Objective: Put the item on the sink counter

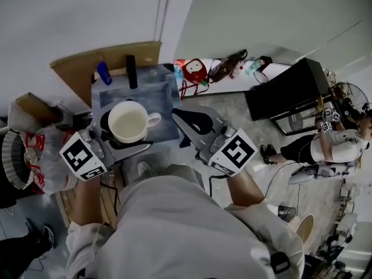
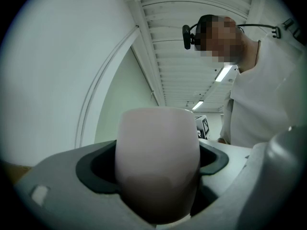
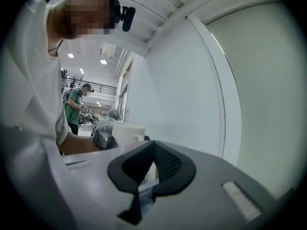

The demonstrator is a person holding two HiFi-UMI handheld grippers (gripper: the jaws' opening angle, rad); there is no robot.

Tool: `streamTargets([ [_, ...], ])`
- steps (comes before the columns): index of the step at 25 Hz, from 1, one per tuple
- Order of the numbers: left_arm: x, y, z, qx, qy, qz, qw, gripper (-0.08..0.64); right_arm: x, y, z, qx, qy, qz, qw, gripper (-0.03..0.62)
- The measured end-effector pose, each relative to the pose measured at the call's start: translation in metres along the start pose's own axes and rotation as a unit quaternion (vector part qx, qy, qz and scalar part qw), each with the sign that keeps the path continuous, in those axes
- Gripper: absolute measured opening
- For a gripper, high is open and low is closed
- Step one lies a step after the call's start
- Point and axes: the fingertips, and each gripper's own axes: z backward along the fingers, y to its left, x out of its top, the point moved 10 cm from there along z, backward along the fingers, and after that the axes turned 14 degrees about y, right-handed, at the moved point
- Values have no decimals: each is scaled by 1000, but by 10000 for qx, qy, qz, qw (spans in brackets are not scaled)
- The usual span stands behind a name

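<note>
A white mug (image 1: 129,122) with its handle to the right is held upright above the sink (image 1: 160,89). My left gripper (image 1: 124,135) is shut on it, jaws clamping its sides. In the left gripper view the mug (image 2: 158,162) fills the space between the dark pads (image 2: 96,169) and points up at the ceiling. My right gripper (image 1: 187,120) hovers just right of the mug, shut with nothing in it. In the right gripper view its jaws (image 3: 151,169) meet, and the mug (image 3: 127,133) shows beyond them.
The sink sits in a wooden counter (image 1: 81,63) against the wall, with a blue bottle (image 1: 104,72) and a black bottle (image 1: 132,71) at its back edge. Bags (image 1: 35,150) lie left, red clutter (image 1: 196,70) and a black stand (image 1: 290,92) right. Another person (image 1: 325,147) crouches far right.
</note>
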Motion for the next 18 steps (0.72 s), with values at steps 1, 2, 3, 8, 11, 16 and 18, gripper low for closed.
streamTargets([
  [1,0,4,1,-5,7,-3,10000,469,0,-1,-4,24,5,6,10000,5],
  [2,-1,8,0,-2,13,0,10000,469,0,-3,-8,56,17,11,10000,5],
  [3,-1,11,0,5,13,9,10000,469,0,-6,-11,93,33,17,10000,5],
  [8,6,27,-7,151,1,-30,9999,469,3,-31,-22,303,-21,84,9995,5],
  [11,8,28,-14,272,3,16,9996,469,4,-45,-25,535,6,126,9985,5],
  [16,16,35,-26,430,-33,-21,9991,469,7,-70,-27,874,-43,181,9960,5],
  [18,17,35,-30,463,-29,-20,9989,469,7,-76,-26,1058,-81,173,9942,6],
])
